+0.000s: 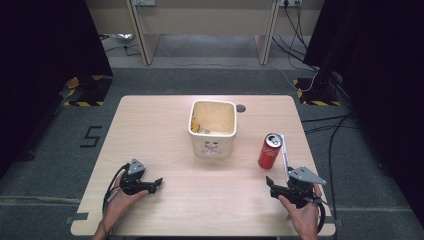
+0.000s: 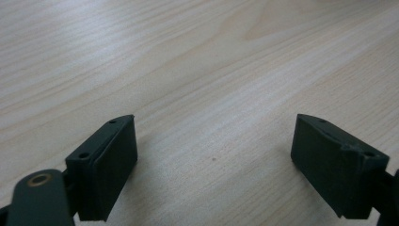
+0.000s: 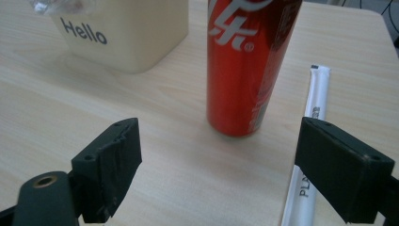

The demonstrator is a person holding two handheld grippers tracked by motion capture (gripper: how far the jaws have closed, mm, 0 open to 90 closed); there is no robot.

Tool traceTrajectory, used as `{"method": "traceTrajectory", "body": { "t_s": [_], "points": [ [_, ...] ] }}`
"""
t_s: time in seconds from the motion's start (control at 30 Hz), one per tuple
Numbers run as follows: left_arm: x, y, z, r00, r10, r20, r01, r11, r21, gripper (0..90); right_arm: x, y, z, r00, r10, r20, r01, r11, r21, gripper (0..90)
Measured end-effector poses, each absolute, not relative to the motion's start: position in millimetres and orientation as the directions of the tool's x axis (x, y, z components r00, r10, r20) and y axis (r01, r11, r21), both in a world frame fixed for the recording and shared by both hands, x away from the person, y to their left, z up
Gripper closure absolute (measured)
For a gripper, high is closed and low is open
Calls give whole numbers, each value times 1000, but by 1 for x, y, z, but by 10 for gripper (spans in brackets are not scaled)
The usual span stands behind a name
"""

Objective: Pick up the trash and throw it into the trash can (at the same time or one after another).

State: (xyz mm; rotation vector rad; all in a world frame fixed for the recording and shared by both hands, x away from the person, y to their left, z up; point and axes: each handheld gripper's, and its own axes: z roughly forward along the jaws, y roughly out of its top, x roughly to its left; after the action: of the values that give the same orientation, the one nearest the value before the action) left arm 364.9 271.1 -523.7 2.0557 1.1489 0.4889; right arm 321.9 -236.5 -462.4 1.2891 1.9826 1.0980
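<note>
R gripper point(image 1: 270, 183): jaws wide apart, nothing btwn them; low over table near front-right edge, held by person's hand.
R gripper view: same gripper point(image 3: 216, 165) aims at red can, which stands just ahead of the gap, not touched.
Red can point(image 3: 247, 61): upright on table, top open; in high view point(image 1: 270, 150) it's right of the tub, just beyond R gripper.
Wrapped straw point(image 3: 308, 141): white paper sleeve, flat on table, just beside can on its right; near end runs under the right-hand jaw in R gripper view. High view point(image 1: 285, 155): lies lengthwise btwn can and R gripper plate.
L gripper point(image 1: 159, 182): jaws wide, empty; front-left of table, well apart from can. L gripper view point(image 2: 214, 165): bare wood btwn jaws.
Tub point(image 1: 212, 127): cream, square, mid-table, some contents inside, can't tell what; "Hello" printed on side point(image 3: 127, 33).
Table point(image 1: 150, 130): light wood.
</note>
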Motion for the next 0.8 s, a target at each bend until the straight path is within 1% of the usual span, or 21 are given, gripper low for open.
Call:
{"method": "traceTrajectory", "body": {
  "t_s": [0.17, 0.53, 0.8],
  "points": [
    [365, 271, -524, 531, 847, -18, 574, -344, 743, 142, 331, -236, -458, -396, 918, -12, 482, 219, 848, 151],
    [365, 271, -524, 531, 847, -18, 574, -344, 743, 142, 351, -237, -459, -381, 924, -6, 492, 209, 845, 152],
    [365, 271, -524, 531, 847, -18, 574, -344, 743, 142, 364, -235, -458, -377, 926, -16, 481, 210, 851, 152]
  ]
}}
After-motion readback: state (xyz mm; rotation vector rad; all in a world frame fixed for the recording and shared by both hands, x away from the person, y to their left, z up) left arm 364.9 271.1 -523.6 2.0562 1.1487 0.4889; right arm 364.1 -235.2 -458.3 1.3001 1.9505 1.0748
